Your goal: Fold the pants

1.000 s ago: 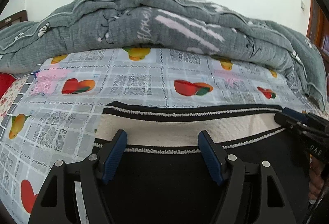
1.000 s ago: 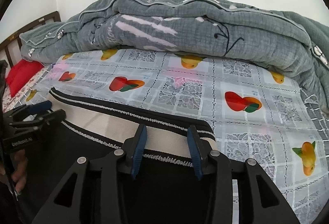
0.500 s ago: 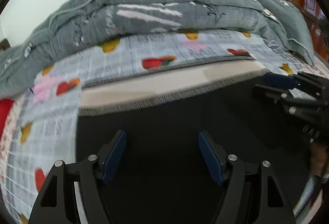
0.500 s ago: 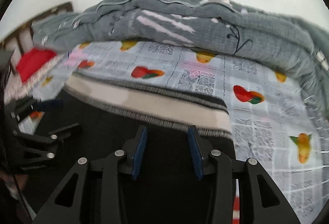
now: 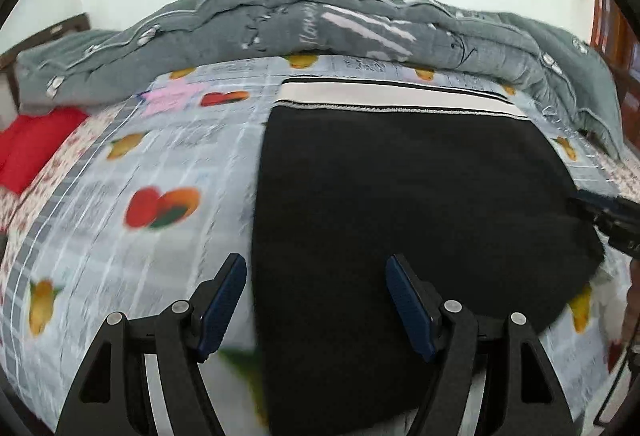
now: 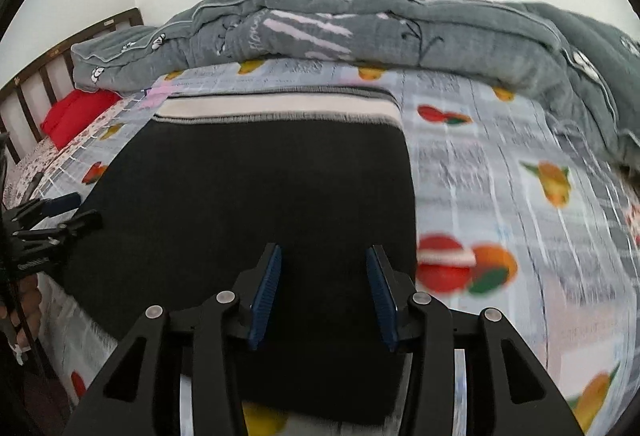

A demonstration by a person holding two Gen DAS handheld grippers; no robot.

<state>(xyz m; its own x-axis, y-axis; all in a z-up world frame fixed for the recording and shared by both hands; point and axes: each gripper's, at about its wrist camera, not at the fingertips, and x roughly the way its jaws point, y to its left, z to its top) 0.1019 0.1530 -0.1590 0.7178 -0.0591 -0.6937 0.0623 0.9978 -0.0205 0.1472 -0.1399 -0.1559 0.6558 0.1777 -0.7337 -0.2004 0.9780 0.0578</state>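
Pants [image 5: 400, 196] flat on bed [image 5: 120, 164], long axis away from fingers, waistband [image 5: 392, 98] far; L gripper [image 5: 316, 300] wide open, R gripper [image 6: 322, 296] part open, both empty, equally near

The bed [image 5: 104, 220] is covered by a grey checked sheet [image 6: 500, 196] printed with fruit. Black pants [image 5: 400, 196] lie flat on it, their cream waistband [image 5: 392, 98] with dark edging at the far end. Beyond the waistband a rumpled grey quilt [image 5: 320, 20] is heaped across the far side of the bed. A red pillow [image 6: 76, 110] sits at the far left corner, next to the brown slatted headboard [image 6: 52, 72].
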